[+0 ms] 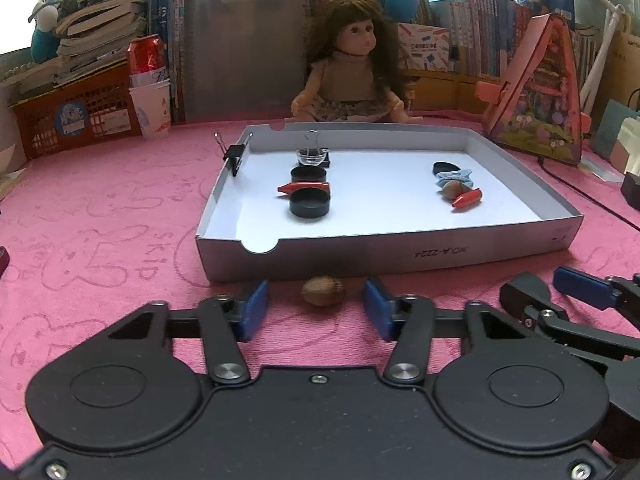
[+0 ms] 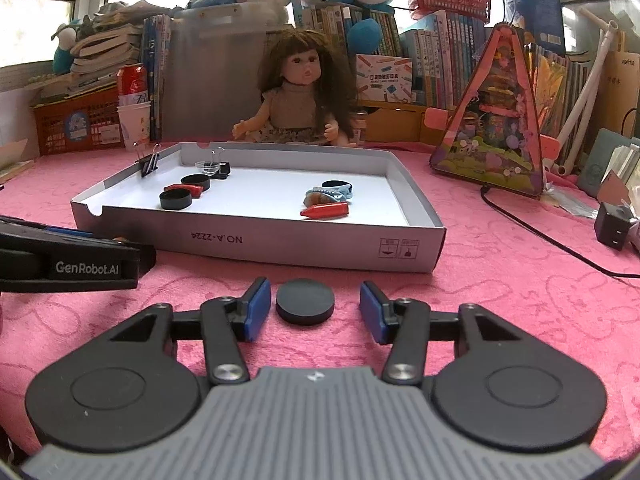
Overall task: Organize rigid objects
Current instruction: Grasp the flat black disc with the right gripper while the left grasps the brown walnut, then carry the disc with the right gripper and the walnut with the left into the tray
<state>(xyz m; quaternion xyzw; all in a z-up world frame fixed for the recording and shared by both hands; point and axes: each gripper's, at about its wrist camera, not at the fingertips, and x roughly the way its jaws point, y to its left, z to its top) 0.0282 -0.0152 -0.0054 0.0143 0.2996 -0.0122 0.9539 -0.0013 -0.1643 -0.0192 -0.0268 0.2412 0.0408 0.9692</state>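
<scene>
**Two tongs poised, nothing gripped yet**

Low in frame, the left tongs (image 1: 316,312) gape around a walnut (image 1: 324,290), the right tongs (image 2: 315,309) around a black disc (image 2: 305,301); neither touches. A squeeze could send the round nut rolling. Beyond, the box (image 1: 360,256) holds black caps, red pieces and binder clips.

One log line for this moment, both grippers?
left gripper: open, walnut between jaws | right gripper: open, black disc between jaws | neither lifted

A pink embossed cloth (image 2: 500,280) covers the table. At twelve o'clock stand rows of books (image 2: 440,60); bright windows (image 2: 32,32) glow at ten and two o'clock.
</scene>
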